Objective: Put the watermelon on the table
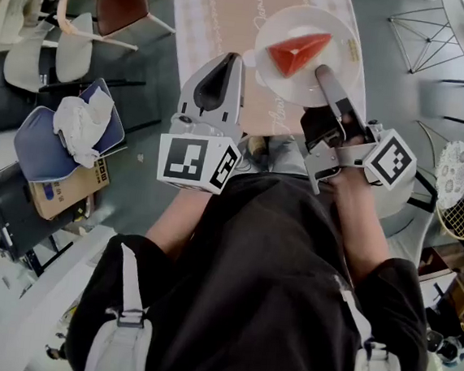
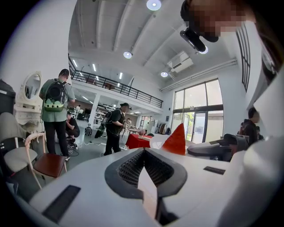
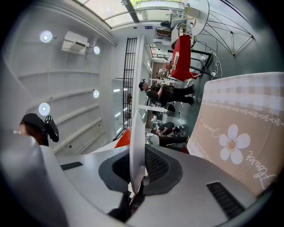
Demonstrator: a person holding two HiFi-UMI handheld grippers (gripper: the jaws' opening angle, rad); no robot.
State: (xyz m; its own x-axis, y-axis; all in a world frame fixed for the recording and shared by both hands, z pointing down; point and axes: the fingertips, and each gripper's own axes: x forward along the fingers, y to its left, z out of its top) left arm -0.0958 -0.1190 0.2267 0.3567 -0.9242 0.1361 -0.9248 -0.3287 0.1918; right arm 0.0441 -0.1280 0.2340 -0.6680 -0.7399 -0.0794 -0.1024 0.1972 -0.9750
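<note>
Head view: right tool [image 1: 320, 72] grips watermelon's [image 1: 298, 54] plate [image 1: 344, 46]; shirt [image 1: 269, 306] reads "THE".

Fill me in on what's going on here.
A person works a gripper in each hand. The right gripper is clamped on the rim of a white plate that carries a red watermelon wedge, holding it over the cloth-covered table. Whether the plate already rests on the table cannot be told. The left gripper sits beside the plate's left edge, jaws together, holding nothing.
</note>
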